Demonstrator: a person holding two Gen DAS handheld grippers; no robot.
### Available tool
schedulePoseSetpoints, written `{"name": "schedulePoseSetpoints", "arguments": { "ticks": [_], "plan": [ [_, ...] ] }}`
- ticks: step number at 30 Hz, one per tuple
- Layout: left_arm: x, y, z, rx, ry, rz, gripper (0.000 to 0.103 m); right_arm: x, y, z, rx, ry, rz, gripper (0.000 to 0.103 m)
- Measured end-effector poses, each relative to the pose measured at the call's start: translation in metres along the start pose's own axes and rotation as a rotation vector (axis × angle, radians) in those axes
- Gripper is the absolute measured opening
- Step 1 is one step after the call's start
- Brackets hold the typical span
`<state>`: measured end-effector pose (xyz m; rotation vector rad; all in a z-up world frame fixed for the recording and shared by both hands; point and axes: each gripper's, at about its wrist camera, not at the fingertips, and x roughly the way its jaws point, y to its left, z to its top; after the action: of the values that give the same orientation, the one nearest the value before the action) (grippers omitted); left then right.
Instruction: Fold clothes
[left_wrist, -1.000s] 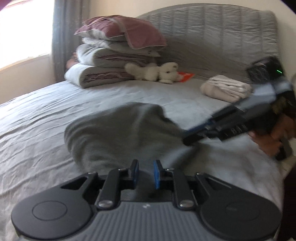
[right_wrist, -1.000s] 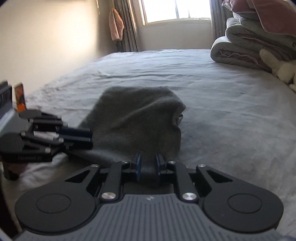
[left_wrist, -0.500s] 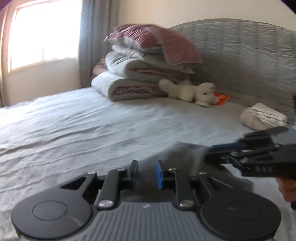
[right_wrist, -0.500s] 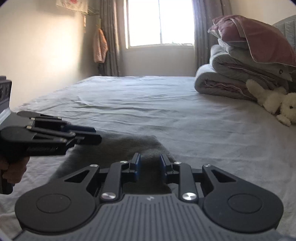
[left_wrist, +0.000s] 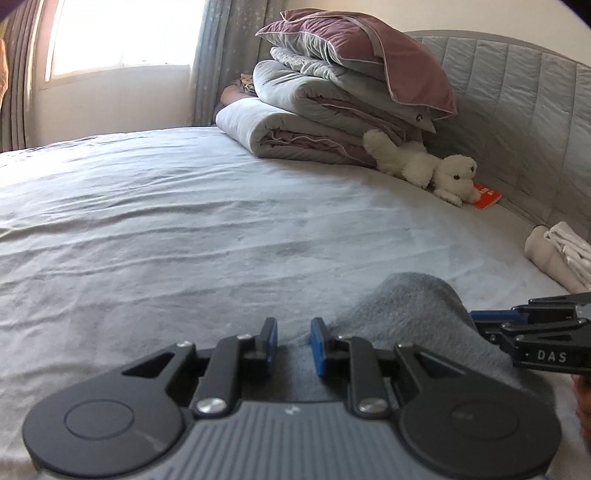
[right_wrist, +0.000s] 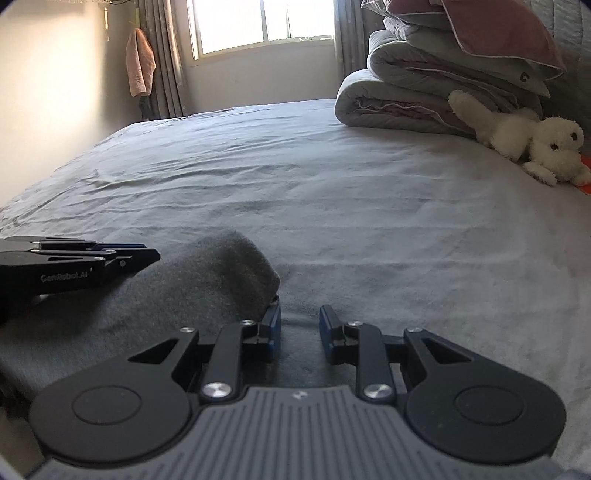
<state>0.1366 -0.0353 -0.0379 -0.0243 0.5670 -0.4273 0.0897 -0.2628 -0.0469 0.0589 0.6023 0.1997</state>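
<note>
Fingers (left_wrist: 271, 339) on the left gripper (left_wrist: 294, 341) stand a little apart, a narrow gap between the blue pads, and nothing is pinched. Grey cloth shows low in that gap, but the pads are not pressing on it. Over on the right gripper (right_wrist: 299, 328) the jaws have just been opening. They stand parted now, with the rolled edge of the grey garment (right_wrist: 207, 288) brushing the inner finger and no grip on it.

That garment lies on the bed (left_wrist: 184, 221), close in front of both tools. It is folded over itself, with a soft rounded fold at its far end. Both grippers point down at a slant over its near end, one at each side.

By my reading this is a release after a fold, or the set-up for the next one. To do it well, both hands should come away low and straight, so that no pad drags the top layer. The edges want a check before any new pinch. The knit looks thick and springy, so the fold may creep open. Each pinch should take the whole stack of layers at a corner. Both sides should lift together and land square.

A cream folded pile (left_wrist: 554, 254) sits near the headboard, well apart.
</note>
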Motion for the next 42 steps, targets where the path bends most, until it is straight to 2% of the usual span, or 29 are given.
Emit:
{"name": "schedulePoseSetpoints", "arguments": {
  "ticks": [3, 8, 11, 14, 16, 17, 23, 26, 29, 30, 32, 33, 36, 39, 40, 42],
  "plan": [
    [-0.019, 0.003, 0.004, -0.025, -0.034, 0.021, 0.029, -0.008, -0.002, 0.008, 0.021, -0.037, 0.014, 0.029],
    [-0.040, 0.004, 0.003, -0.036, -0.082, 0.041, 0.031, -0.026, -0.008, 0.018, 0.089, -0.104, 0.052, 0.032],
    [-0.044, 0.005, -0.002, -0.054, -0.091, 0.053, 0.031, -0.028, -0.004, 0.017, 0.101, -0.109, 0.118, 0.034],
    [-0.041, 0.010, -0.009, -0.077, -0.068, 0.069, 0.031, -0.022, 0.002, 0.015, 0.093, -0.083, 0.170, 0.034],
    [-0.039, 0.013, -0.014, -0.080, -0.061, 0.088, 0.035, -0.017, 0.006, 0.014, 0.062, -0.054, 0.157, 0.035],
    [-0.039, 0.016, -0.016, -0.090, -0.061, 0.092, 0.038, -0.013, 0.007, 0.013, 0.042, -0.041, 0.113, 0.035],
    [-0.054, 0.025, -0.015, -0.184, -0.050, 0.089, 0.040, -0.014, -0.024, 0.019, 0.175, -0.043, 0.007, 0.037],
    [-0.059, 0.033, -0.015, -0.311, 0.000, 0.010, 0.047, -0.025, -0.032, 0.024, 0.275, -0.080, 0.101, 0.040],
    [-0.059, 0.040, -0.020, -0.428, 0.031, -0.076, 0.049, -0.029, -0.035, 0.026, 0.376, -0.101, 0.248, 0.056],
    [-0.058, 0.041, -0.022, -0.456, 0.037, -0.096, 0.050, -0.029, -0.035, 0.027, 0.402, -0.097, 0.293, 0.061],
    [-0.056, 0.041, -0.026, -0.483, 0.043, -0.098, 0.051, -0.025, -0.030, 0.027, 0.413, -0.076, 0.341, 0.062],
    [-0.055, 0.041, -0.028, -0.493, 0.046, -0.095, 0.051, -0.023, -0.025, 0.027, 0.401, -0.066, 0.338, 0.062],
    [-0.049, 0.038, -0.036, -0.503, 0.072, -0.072, 0.050, -0.014, -0.011, 0.025, 0.326, -0.047, 0.241, 0.062],
    [-0.050, 0.039, -0.043, -0.518, 0.078, -0.082, 0.050, 0.002, -0.012, 0.016, 0.333, 0.020, 0.060, 0.058],
    [-0.052, 0.039, -0.044, -0.519, 0.079, -0.086, 0.050, 0.004, -0.015, 0.015, 0.351, 0.030, 0.026, 0.047],
    [-0.057, 0.037, -0.045, -0.520, 0.080, -0.093, 0.050, 0.003, -0.020, 0.015, 0.379, 0.032, 0.001, 0.043]
  ]
}}
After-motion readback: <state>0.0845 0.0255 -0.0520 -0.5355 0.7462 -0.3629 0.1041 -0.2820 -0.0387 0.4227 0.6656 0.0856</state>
